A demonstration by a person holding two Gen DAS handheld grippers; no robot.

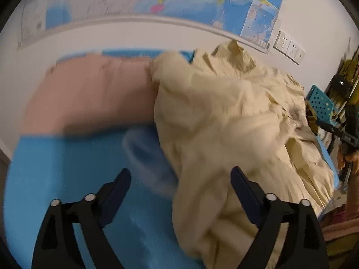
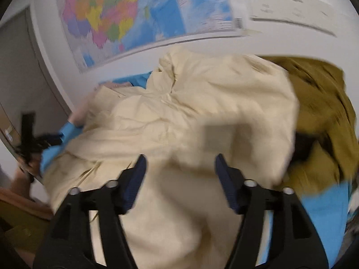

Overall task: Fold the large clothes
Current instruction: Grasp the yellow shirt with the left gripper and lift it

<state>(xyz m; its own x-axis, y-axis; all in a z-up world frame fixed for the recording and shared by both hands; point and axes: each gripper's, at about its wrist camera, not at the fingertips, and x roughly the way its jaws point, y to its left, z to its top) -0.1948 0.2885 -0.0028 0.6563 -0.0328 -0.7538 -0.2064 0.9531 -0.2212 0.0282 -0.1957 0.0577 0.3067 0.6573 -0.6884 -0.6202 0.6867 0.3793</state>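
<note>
Cream garment (image 2: pixel 190 112) bunched below both open jaws — none gripping.

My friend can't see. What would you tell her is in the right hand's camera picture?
A big crumpled cream garment lies heaped on a blue surface, and the right gripper hovers over it with its jaws open, holding nothing. An olive-brown garment lies to its right, and a colourful map hangs on the wall behind.

The right gripper (image 2: pixel 180 165) hangs over a crumpled cream garment (image 2: pixel 179 112), its fingers (image 2: pixel 139 179) spread wide with nothing pinched. An olive garment (image 2: pixel 318 103) lies at the right, seemingly touching it. A coloured map (image 2: pixel 134 18) hangs behind.
</note>
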